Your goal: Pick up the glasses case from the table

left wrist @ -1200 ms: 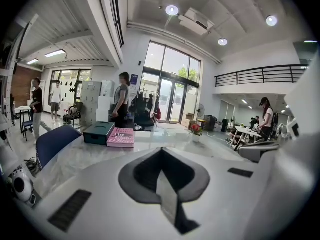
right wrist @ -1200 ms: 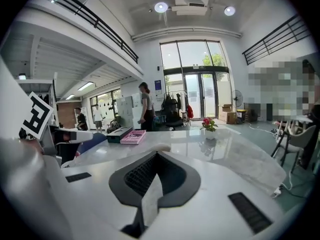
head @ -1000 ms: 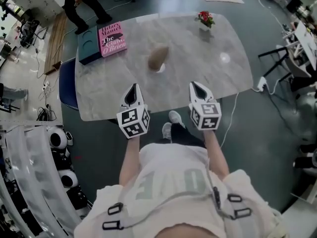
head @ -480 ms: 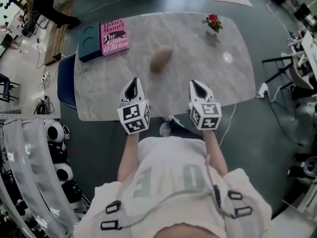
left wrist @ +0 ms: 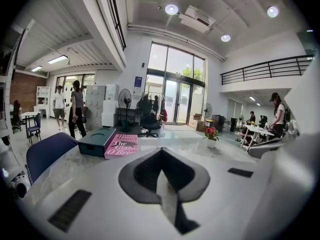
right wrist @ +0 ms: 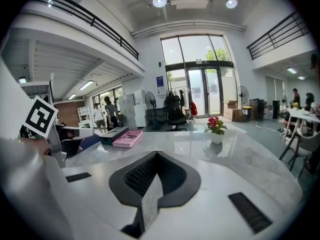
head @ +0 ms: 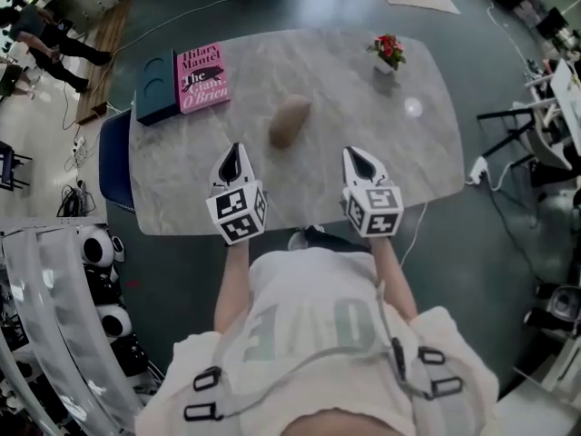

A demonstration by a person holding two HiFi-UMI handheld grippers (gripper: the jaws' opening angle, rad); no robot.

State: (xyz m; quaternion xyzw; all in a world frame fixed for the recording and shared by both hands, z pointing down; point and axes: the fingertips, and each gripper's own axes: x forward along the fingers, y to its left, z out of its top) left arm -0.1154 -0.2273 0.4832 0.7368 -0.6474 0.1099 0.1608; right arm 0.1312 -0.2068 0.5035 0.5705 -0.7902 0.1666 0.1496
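Brown glasses case (head: 290,123) lies mid-table (head: 399,153). Left gripper (head: 232,154) and right gripper (head: 357,157) hover over near edge, clear of case. Both jaw pairs closed, empty.

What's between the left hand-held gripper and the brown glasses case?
Nothing: in the head view, only bare table separates the left hand-held gripper from the glasses case.

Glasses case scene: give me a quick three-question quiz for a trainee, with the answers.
1. True or false: the glasses case lies on the table, held by neither gripper.
2. What lies right beside the pink book? A) flower pot B) dark box C) glasses case
3. Fill in: the left gripper and right gripper both have jaws that are ____.
Key: 1 true; 2 B; 3 shut.
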